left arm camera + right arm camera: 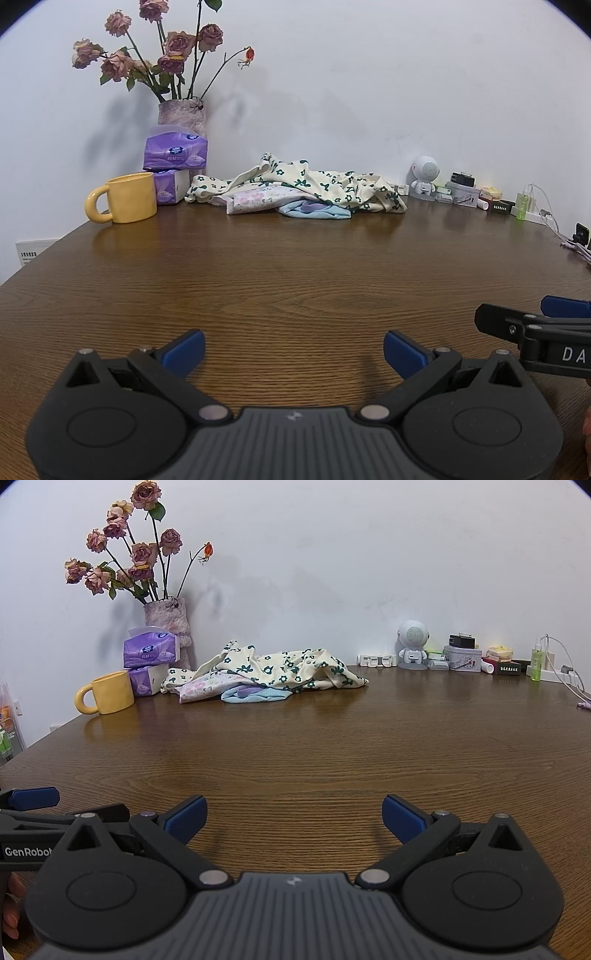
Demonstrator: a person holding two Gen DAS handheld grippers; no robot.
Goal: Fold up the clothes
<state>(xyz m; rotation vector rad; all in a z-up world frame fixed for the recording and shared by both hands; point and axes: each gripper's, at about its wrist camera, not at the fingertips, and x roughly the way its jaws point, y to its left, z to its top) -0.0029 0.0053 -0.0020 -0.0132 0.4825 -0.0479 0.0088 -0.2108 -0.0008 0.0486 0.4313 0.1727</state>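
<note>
Nearest the cameras, both claws hover low over the near part of the wooden table [295, 266], well apart from the pile of clothes [303, 188] that serves as the landmark here. The left gripper [294, 350] has its blue-padded jaws spread wide with nothing between them, only bare wood grain showing in the gap. The right gripper [294, 818] is the same: jaws wide, holding nothing. The two tools sit side by side, each one's tip poking into the edge of the other's view.

Between the grippers and the clothes, the tabletop runs on as a broad stretch of brown wood.

The clothes lie in a loose, unfolded heap at the far side of the table, close to the white wall [369, 92]. A cream garment with dark green flowers [280, 666] is draped over the top, a pale pink floral piece [207, 688] sticks out underneath at the left front, and a light blue piece [255, 696] shows at the front.

Left of the pile stands a yellow mug [123, 199], handle turned to the left. Just behind the mug, two purple tissue packs [173, 168] are stacked, and behind those a vase of dried roses [183, 114] stands against the wall.

Right of the pile, along the wall, stands a small white robot figure [413, 646], then a clutter of small boxes and tins [463, 657], a green spray bottle [536, 662] and a white cable [565, 664].
</note>
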